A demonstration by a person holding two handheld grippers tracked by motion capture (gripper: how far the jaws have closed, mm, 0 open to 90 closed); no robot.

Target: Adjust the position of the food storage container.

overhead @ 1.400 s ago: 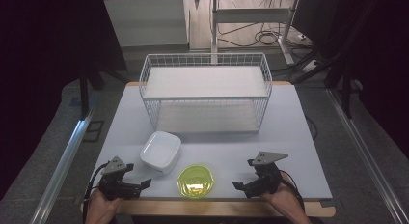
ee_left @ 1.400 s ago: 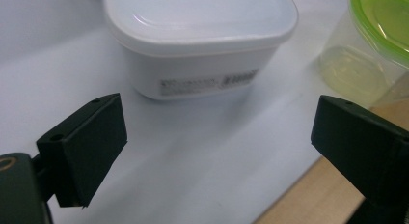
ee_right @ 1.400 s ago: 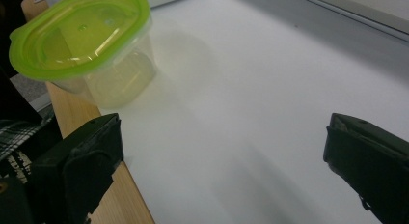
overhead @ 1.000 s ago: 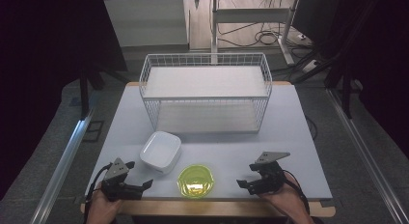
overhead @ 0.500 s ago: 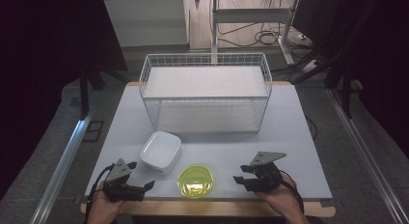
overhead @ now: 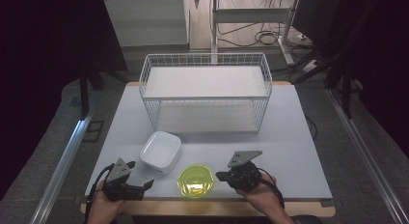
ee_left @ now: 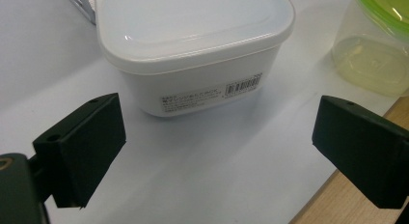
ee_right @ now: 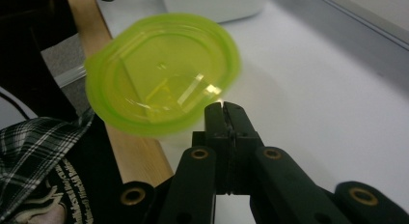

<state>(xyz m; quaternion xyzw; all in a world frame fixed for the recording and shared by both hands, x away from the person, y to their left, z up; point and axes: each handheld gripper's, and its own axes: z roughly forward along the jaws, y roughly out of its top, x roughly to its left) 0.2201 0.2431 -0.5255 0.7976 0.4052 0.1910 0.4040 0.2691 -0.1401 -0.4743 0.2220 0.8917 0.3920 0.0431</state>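
Tabletop (overhead: 299, 137): pale grey-white surface with a wooden front edge.

Item 1. Green container (overhead: 196, 180): round, translucent yellow-green, lidded. Stands at the front edge of the tabletop, near its middle, between the two hands. In the right gripper view (ee_right: 161, 72) it sits just beyond the jaw tips, partly over the wooden edge strip; whether the tips touch its rim cannot be told.

Item 2. White container (overhead: 160, 151): squarish with rounded corners, closed by a white lid. Stands just behind and to the left of the green container, close beside it. In the left gripper view (ee_left: 193, 45) a printed label with a barcode shows on its near wall.

Item 3. Wire basket (overhead: 206, 91): white, rectangular, open-topped. Occupies the rear half of the tabletop, centred, well apart from both containers.

Item 4. Left tongs (overhead: 140, 186): near the front left corner, pointing toward the white container. Jaws wide apart, nothing between them, short of the container.

Item 5. Right tongs (overhead: 221, 176): at the front edge, right of the green container, pointing at it. Jaws have just been closing and now stand pressed together, nothing clamped between them.
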